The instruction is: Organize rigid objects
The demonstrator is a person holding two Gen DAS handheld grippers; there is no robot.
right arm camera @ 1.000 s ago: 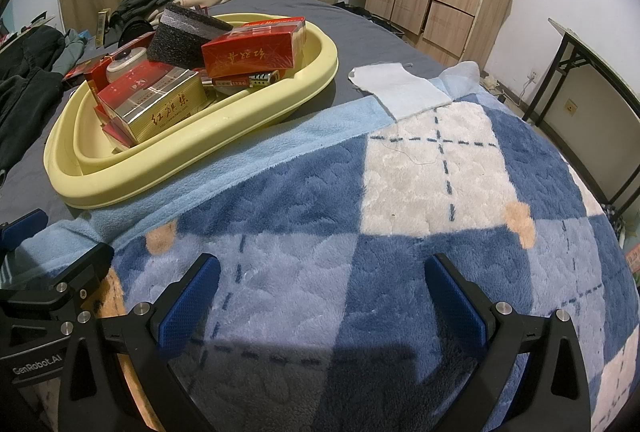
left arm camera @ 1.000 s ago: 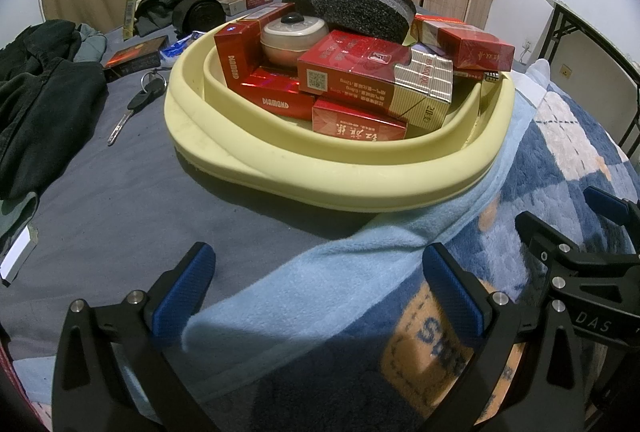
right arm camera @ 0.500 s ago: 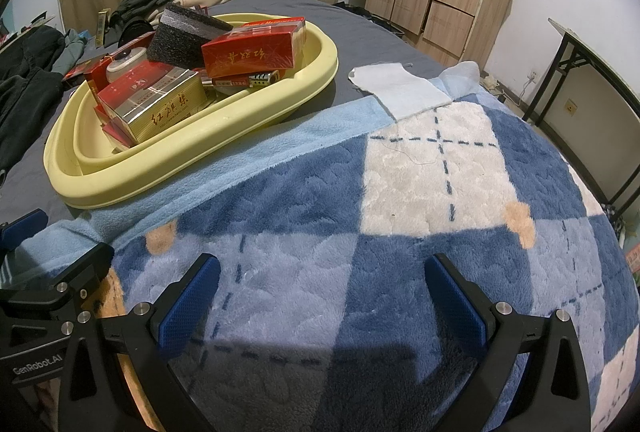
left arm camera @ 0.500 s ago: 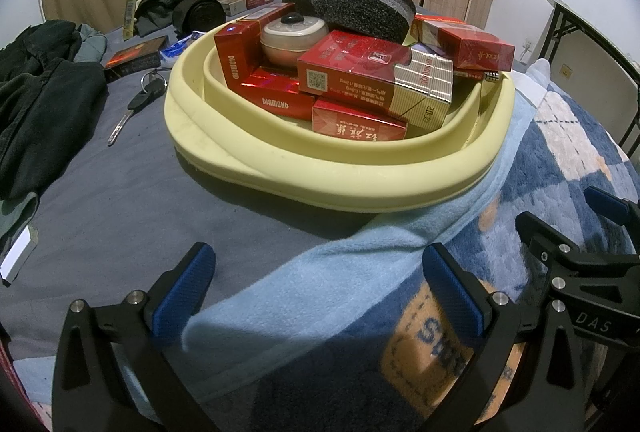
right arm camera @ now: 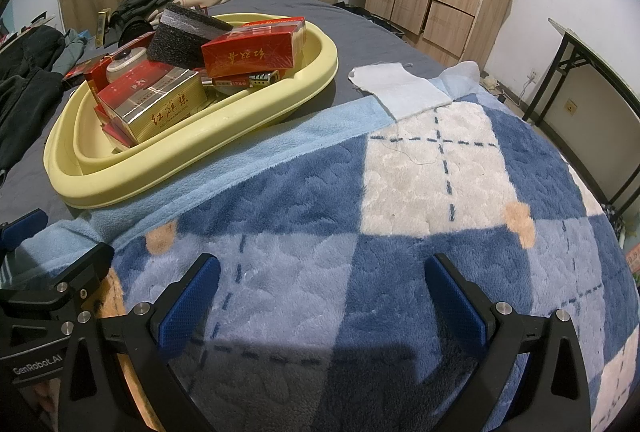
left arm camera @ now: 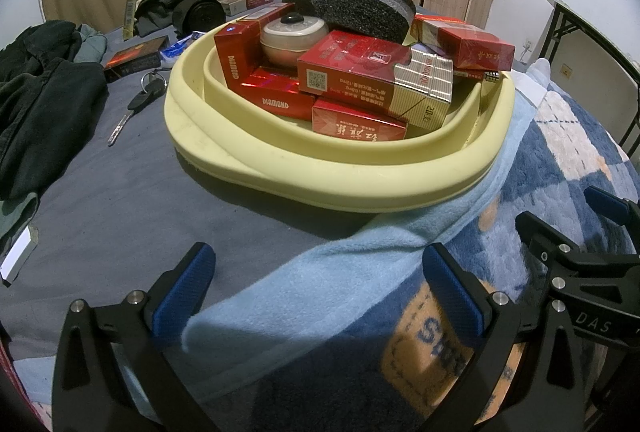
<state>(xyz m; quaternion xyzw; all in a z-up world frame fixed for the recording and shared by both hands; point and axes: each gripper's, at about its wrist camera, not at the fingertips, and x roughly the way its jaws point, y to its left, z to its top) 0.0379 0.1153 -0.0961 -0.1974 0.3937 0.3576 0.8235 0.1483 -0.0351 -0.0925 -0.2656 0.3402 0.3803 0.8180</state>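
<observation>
Both claws, left claw (left arm camera: 316,284) and right claw (right arm camera: 322,296), spread, empty; yellow basin (left arm camera: 320,176) full.

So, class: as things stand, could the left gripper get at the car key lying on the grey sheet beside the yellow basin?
Probably yes. The left gripper is open and empty, and the car key lies bare on the grey sheet, left of the yellow basin, with nothing between them.

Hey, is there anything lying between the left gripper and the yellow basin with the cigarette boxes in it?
Nothing rigid. The left gripper hangs open over grey sheet and the light blue blanket edge, which runs up under the yellow basin. The key lies off to the left.
</observation>
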